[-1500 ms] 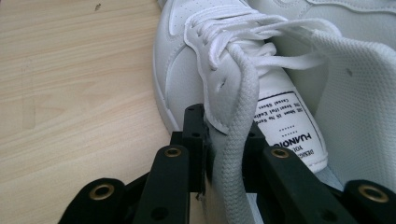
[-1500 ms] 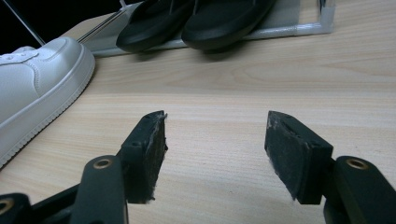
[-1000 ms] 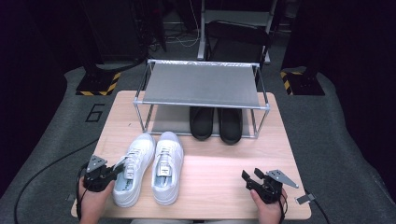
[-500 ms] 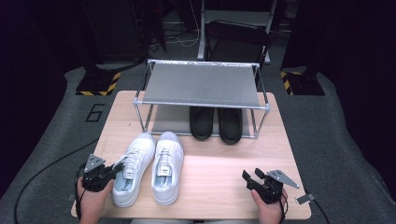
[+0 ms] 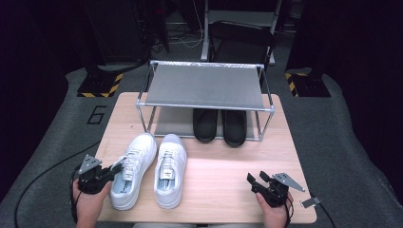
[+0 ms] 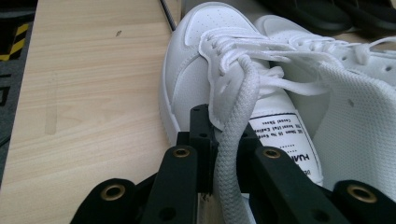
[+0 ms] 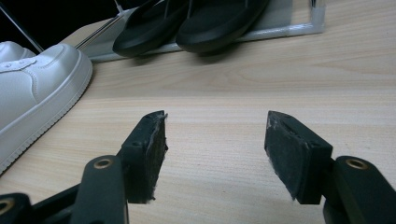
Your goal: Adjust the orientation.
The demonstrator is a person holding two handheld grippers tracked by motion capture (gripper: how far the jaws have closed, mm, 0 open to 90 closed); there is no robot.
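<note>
A wooden table (image 5: 209, 190) is set with a metal shoe rack (image 5: 204, 88) at its far edge, a pair of black slippers (image 5: 221, 126) tucked under it. Nearer the person, a pair of white sneakers lies side by side, toes toward twelve o'clock, heels toward six. The left sneaker (image 5: 130, 171) is tilted slightly, its long axis running from about seven to one o'clock; the right sneaker (image 5: 169, 168) lies just beside it. The left gripper (image 5: 114, 169) is placed at the left sneaker's nine o'clock side and is clenched on a white lace (image 6: 236, 140) — the lace is pinched between the jaws and leads up to the eyelets at about one o'clock. The right gripper (image 5: 257, 181) is held well apart at four o'clock, jaws spread and holding nothing — the left hand is plainly the nearer one.
</note>
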